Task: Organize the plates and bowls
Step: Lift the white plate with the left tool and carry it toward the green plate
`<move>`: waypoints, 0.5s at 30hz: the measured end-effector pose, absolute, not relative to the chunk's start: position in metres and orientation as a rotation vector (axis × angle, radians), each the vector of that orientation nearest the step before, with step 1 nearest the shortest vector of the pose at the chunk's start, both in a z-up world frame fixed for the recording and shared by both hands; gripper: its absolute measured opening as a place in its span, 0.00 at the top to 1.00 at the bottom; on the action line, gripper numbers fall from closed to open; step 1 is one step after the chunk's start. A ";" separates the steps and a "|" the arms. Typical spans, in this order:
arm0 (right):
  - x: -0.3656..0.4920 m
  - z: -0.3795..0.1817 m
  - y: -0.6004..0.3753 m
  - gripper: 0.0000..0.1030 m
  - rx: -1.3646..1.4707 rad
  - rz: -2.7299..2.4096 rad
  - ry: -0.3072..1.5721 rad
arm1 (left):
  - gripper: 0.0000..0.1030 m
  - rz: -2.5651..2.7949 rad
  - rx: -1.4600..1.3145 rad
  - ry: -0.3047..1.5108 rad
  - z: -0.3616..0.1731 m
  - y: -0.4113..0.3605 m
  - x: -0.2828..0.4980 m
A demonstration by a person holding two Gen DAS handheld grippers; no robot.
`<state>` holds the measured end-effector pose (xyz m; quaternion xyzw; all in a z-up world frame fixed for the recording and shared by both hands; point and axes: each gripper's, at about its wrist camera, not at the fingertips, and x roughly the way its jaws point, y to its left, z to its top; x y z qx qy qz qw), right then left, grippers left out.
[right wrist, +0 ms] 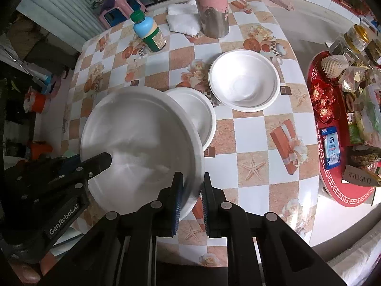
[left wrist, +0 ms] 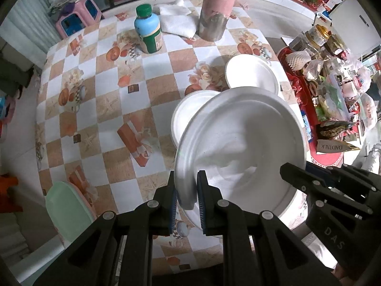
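Both grippers seemingly clamped on plate rim.

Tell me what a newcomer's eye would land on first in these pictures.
The big white plate fills the foreground, pinched at opposite rims by the left claw and right claw, raised above the checkered table. Just beyond it sit two white bowls, the nearer bowl partly hidden by the plate, the farther bowl in full view. At the far edge stands a tall pink flask.
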<state>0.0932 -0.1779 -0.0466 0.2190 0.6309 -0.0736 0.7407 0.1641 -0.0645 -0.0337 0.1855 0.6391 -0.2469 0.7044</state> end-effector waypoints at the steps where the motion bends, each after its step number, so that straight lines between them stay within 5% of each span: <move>1: 0.092 -0.044 -0.179 0.84 0.477 -0.162 1.378 | 0.83 -0.548 0.416 1.415 -0.031 -0.065 0.163; 15: 0.076 -0.024 -0.183 0.84 0.462 -0.161 1.329 | 0.83 -0.534 0.424 1.375 -0.014 -0.071 0.151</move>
